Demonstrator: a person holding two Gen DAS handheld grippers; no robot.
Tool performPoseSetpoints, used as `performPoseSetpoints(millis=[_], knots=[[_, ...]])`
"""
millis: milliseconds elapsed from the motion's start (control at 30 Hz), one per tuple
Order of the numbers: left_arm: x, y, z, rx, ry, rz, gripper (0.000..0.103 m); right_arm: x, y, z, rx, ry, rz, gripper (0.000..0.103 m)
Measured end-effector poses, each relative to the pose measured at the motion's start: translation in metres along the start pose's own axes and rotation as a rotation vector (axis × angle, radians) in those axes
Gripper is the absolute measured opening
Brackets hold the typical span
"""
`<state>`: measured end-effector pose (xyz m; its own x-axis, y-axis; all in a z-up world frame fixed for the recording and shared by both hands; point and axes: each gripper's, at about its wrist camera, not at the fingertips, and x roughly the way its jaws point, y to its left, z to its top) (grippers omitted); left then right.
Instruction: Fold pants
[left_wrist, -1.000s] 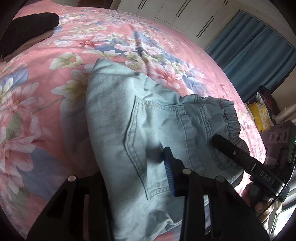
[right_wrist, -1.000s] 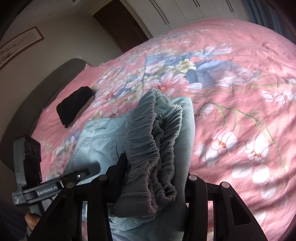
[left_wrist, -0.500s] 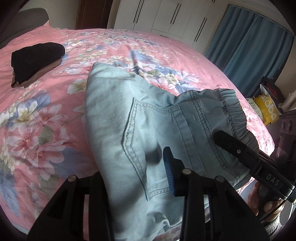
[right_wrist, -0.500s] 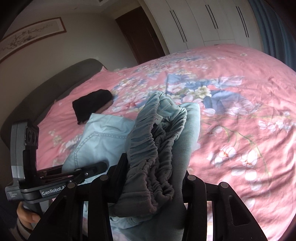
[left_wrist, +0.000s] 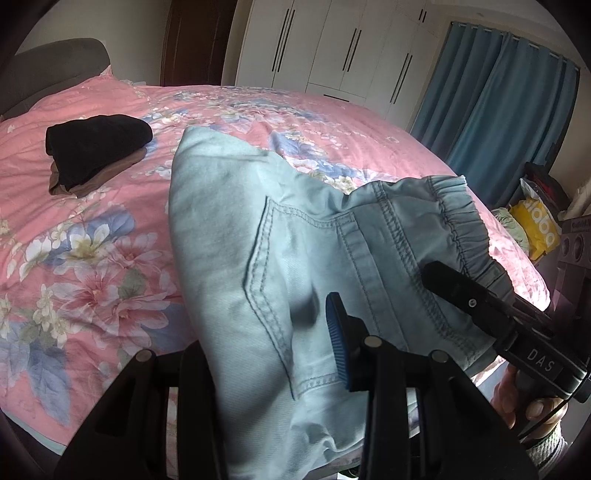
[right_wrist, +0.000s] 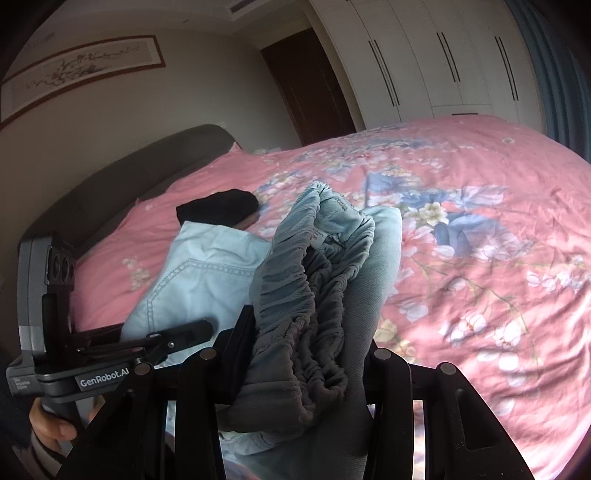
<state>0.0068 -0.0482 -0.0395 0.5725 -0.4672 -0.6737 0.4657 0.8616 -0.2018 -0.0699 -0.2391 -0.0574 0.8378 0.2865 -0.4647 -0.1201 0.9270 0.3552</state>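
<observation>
Light blue denim pants with an elastic waistband hang folded between my two grippers above the pink floral bed. My left gripper is shut on the fabric below the back pocket; only its blue-padded right finger shows. My right gripper is shut on the bunched waistband, and it appears in the left wrist view at the right. The left gripper shows in the right wrist view at the lower left.
A black folded garment on a brown one lies at the bed's far left, also seen in the right wrist view. White wardrobes and blue curtains stand beyond. A yellow bag sits by the bed's right side.
Both grippers have risen with the pants held in them; the bed looks lower and more of the room shows. The grips are unchanged.
</observation>
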Motion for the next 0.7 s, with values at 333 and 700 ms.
performPoseSetpoints(millis=[333,700], knots=[[-0.006,0.002,0.024,0.037,-0.067,0.019,0.036,0.002,0.011,0.020,-0.050,-0.057,0.002,0.044],[0.001,0.005,0.052,0.061,-0.106,0.031,0.036,0.018,0.010,0.045,-0.076,-0.105,0.000,0.044]])
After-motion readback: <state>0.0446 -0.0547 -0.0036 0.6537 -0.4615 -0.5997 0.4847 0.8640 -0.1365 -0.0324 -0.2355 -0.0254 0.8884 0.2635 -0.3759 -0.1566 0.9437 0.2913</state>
